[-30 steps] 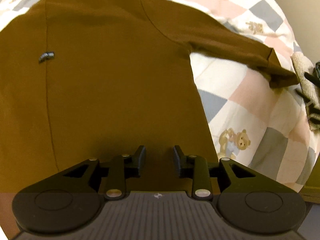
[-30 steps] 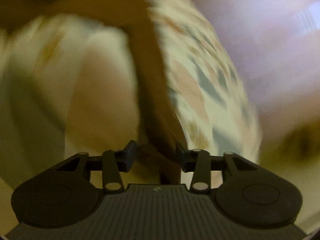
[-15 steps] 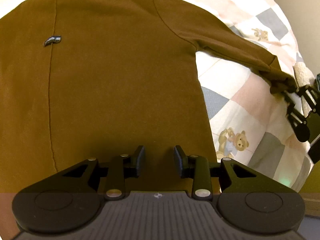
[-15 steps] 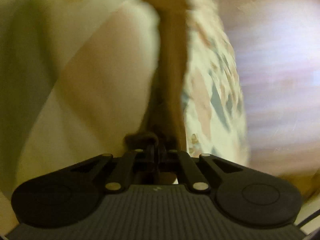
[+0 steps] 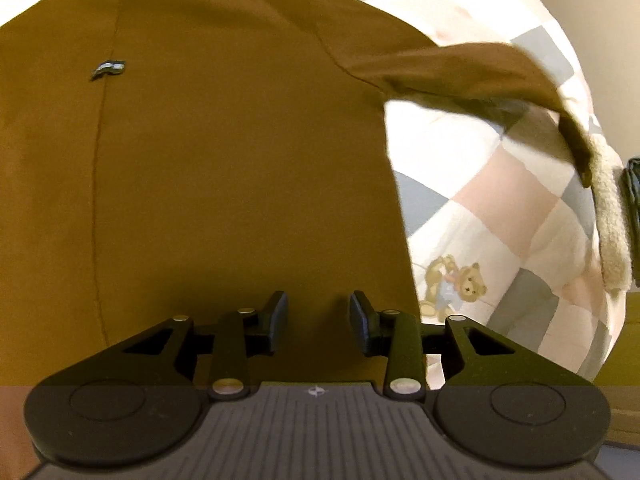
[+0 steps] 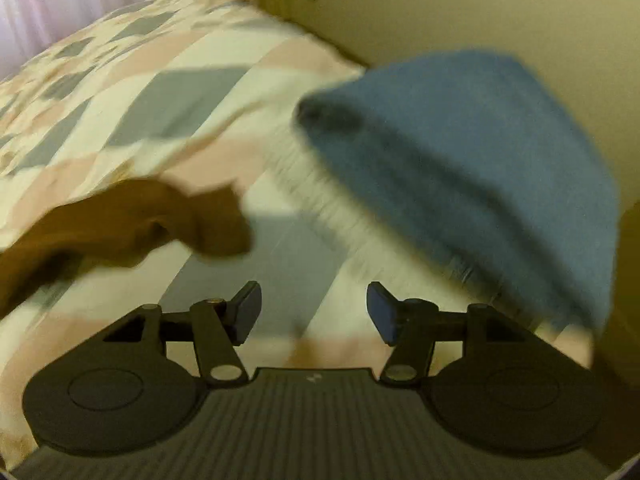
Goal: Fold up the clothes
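Item one, far left: we are seeing the brown top [image 5: 224, 152] lying spread flat on the checked quilt [image 5: 500, 208], its small dark label [image 5: 108, 69] uppermost. Item two: our left gripper [image 5: 318, 318] is hovering over the hem with jaws parted and nothing between them, much as half a second ago. Item three, to the right: the sleeve [image 5: 472, 76], then pinched at the cuff, is now lying loose, bowed up off the quilt. Item four: our right gripper [image 6: 314, 312], clamped on that cuff half a second ago, is now standing wide apart and empty, the cuff [image 6: 208, 220] resting left of it. We are judging the sleeve freshly released, not yet folded inward. Item five: a blue woolly garment [image 6: 472, 168] is crowding the right side near the wall; open quilt is lying between.
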